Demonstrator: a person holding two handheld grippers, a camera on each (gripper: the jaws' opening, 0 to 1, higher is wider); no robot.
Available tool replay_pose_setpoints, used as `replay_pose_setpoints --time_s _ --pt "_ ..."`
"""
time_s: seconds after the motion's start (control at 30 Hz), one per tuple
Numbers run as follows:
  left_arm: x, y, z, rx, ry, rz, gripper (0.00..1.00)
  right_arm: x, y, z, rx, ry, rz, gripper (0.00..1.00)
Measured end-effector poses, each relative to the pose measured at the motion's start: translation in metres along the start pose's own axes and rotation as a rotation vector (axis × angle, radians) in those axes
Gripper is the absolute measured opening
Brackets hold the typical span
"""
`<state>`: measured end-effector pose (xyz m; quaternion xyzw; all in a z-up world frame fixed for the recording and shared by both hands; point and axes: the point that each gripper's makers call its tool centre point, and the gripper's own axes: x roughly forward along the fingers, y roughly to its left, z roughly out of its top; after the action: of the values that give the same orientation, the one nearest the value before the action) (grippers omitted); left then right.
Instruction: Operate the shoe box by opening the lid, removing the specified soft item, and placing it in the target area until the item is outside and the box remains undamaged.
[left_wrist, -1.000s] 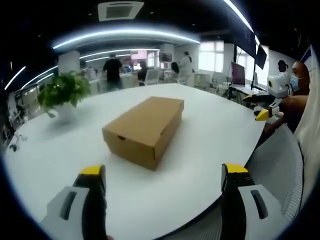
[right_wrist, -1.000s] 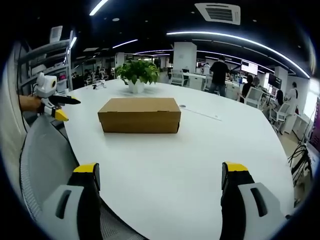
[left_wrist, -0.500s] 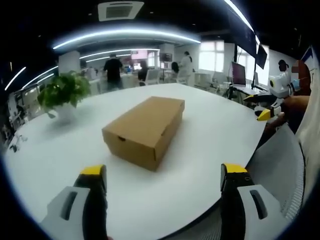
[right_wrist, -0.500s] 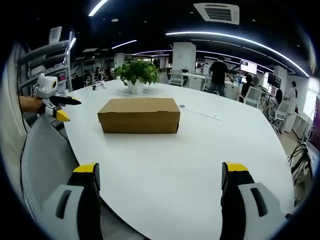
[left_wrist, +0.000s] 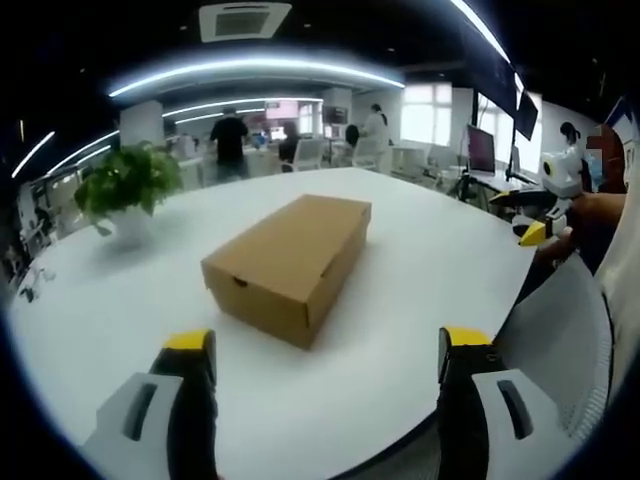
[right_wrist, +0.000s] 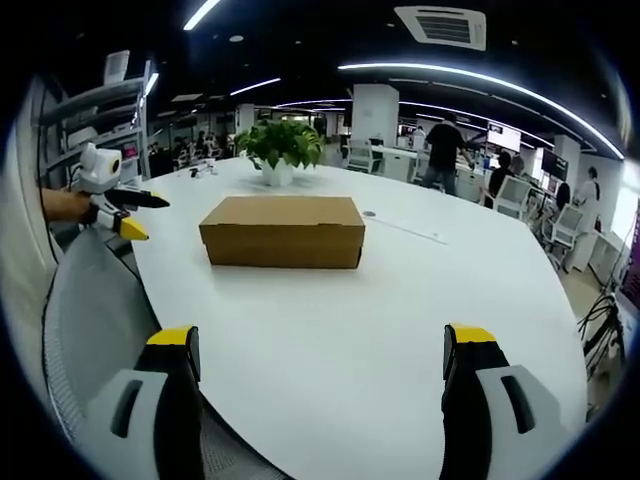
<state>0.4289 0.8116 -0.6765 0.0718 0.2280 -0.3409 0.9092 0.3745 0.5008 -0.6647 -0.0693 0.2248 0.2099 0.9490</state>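
A plain brown cardboard shoe box (left_wrist: 288, 263) with its lid closed sits on the wide white round desk (right_wrist: 400, 300), a leafy green plant in a white pot (right_wrist: 279, 152) standing behind it. The left gripper (left_wrist: 327, 350) and the right gripper (right_wrist: 320, 345) hover over the near desk edge, well apart from the box, each with its yellow-tipped jaws spread wide and empty.

In the right gripper view, the left gripper (right_wrist: 135, 214) is seen slightly farther forward (toward the shoe box (right_wrist: 282, 230)).

We count one closed cardboard shoe box (right_wrist: 282, 230) on one white table (right_wrist: 400, 320), one potted plant (right_wrist: 279, 150) beyond the box, two grippers, left gripper (left_wrist: 325, 385), right gripper (right_wrist: 325, 385).
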Motion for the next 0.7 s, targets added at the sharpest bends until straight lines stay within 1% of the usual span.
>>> replay_pose_setpoints --time_s 0.1,0.2,0.43,0.7 --pt "0.002 -0.001 0.001 0.007 0.01 0.0 0.94 0.003 -0.001 0.003 -0.007 0.0 0.01 0.96" --pt "0.004 0.0 0.004 0.014 0.006 0.007 0.93 0.005 -0.002 0.007 -0.011 -0.005 0.02 0.96" --pt "0.012 0.006 0.014 -0.003 -0.005 0.038 0.88 0.015 -0.002 0.011 -0.016 -0.006 0.042 0.96" --pt "0.018 0.01 0.021 -0.022 -0.008 0.049 0.88 0.027 -0.006 0.022 -0.028 -0.013 0.068 0.96"
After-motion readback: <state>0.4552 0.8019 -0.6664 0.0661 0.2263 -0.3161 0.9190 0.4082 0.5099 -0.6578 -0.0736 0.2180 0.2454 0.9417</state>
